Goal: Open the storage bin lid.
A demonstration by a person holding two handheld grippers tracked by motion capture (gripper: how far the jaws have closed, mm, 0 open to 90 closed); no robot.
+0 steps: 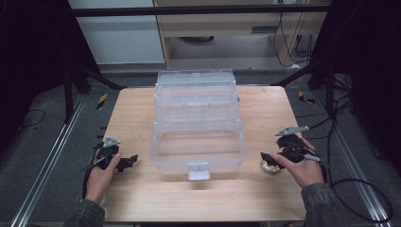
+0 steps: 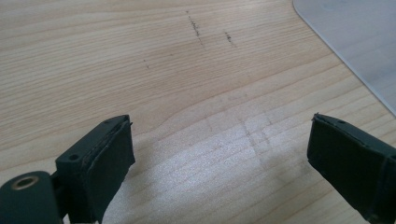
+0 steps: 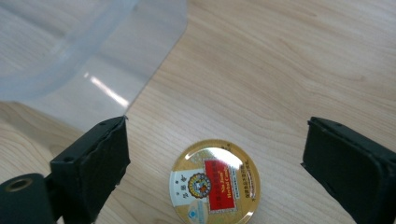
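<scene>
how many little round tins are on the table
1. The round gold tin lies on the wooden table, right of the clear plastic box, between the open jaws of the right hand-held gripper. Others may be hidden behind the box.

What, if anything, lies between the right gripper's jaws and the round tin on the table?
Nothing visible does. The right gripper stands open, and the tin lies on bare table between its jaws. The clear box sits off to one side.

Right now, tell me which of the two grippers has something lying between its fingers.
The right gripper: a small round gold tin with a red label lies on the wooden table between its open fingers. The left gripper has bare wood there.
</scene>
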